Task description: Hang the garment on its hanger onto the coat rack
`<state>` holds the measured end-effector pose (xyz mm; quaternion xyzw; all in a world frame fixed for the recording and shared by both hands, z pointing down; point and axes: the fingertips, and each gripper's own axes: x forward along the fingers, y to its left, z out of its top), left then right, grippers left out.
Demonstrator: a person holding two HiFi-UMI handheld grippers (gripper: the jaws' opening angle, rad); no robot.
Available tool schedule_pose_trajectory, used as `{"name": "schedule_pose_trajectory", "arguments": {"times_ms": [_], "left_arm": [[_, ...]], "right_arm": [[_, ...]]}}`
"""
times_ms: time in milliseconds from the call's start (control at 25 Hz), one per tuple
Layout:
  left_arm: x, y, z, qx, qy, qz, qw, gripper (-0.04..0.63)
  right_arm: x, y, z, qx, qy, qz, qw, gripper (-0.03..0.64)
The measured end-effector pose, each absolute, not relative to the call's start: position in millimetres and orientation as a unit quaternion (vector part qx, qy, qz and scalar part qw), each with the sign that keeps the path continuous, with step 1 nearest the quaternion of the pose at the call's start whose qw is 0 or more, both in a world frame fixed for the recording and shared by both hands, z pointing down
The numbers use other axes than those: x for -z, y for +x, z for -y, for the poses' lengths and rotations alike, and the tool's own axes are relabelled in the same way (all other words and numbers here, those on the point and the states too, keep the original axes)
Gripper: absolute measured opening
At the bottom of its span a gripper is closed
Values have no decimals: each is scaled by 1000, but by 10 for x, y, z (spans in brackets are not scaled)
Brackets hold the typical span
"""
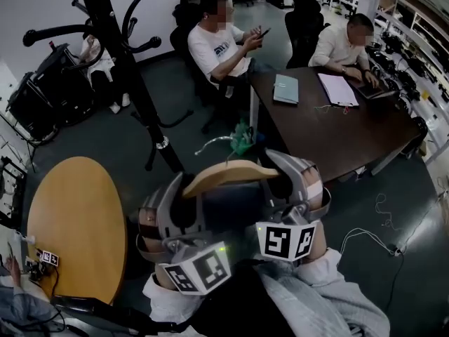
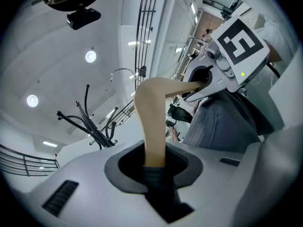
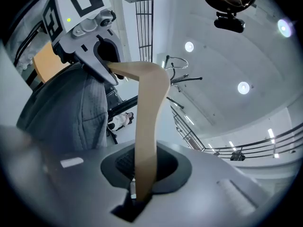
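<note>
**Student:** What does each claw hold?

**Tutor:** The left claw [image 2: 154,167] is clenched on one arm of the pale wooden hanger [image 2: 154,117], which runs straight into its jaws. The right claw [image 3: 142,183] is clenched on the hanger's other arm. Each claw also shows in the other's view, at the far end of the wood.

**Student:** Where is the garment?

**Tutor:** The grey garment [image 2: 222,122] is draped on the hanger and hangs below it, between the two claws. In the head view the hanger lies crosswise and roughly level in the air. Its wire hook [image 1: 214,143] points away from the person.

**Student:** And the surroundings?

**Tutor:** The black coat rack [image 1: 130,69] stands beyond the claws, up and to the left in the head view. Its pole is near the hook but apart from it, so the hanger is not on the rack. A round wooden counter [image 1: 77,223] lies at lower left, beside the rack's foot. A dark rectangular counter [image 1: 337,132] stands to the right, carrying a teal folder [image 1: 285,88] and white papers [image 1: 338,88]. Two persons sit at it. One [image 1: 221,44] holds a phone and the other [image 1: 344,48] bends over a laptop [image 1: 375,90]. The floor [image 1: 105,146] is grey.
</note>
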<state>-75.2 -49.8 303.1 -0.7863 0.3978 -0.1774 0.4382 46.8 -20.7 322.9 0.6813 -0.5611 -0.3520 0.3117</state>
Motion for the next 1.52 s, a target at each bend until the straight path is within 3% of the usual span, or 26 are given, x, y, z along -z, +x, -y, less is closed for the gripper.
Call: {"name": "schedule_pose_trajectory", "arguments": {"times_ms": [480,840,1520], "left_arm": [[-2677,139,1301,243,-702,-540,395,87],[-2532,-58,1773,271,-656,-605,362,87],[-2321,-552,2567,285,-616,-636,366,87]], "right_arm": [[-2841,1386,1462,412,564,671,248,35],[-2657,1142,2163,448,503,711,203,38],[-2468,601,3086,454,473,736,168,41]]}}
